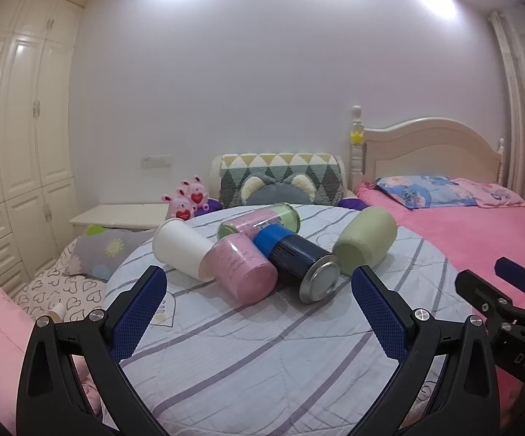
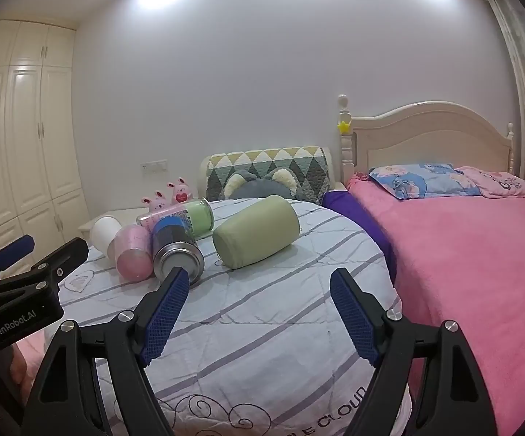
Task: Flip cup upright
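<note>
Cups: green cup (image 2: 256,231), pink cup (image 1: 242,270) and white cup (image 1: 182,250) lie sideways on the quilt (image 1: 262,345); left gripper (image 1: 259,281) and right gripper (image 2: 259,287) both hover spread wide, holding nothing.

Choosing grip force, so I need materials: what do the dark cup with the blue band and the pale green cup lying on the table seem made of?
Dark cup with the blue band: likely stainless steel under dark coating; its end is a shiny silver metal disc. Pale green cup: matte, even surface with rounded edges, probably ceramic or plastic; cannot tell which.
</note>
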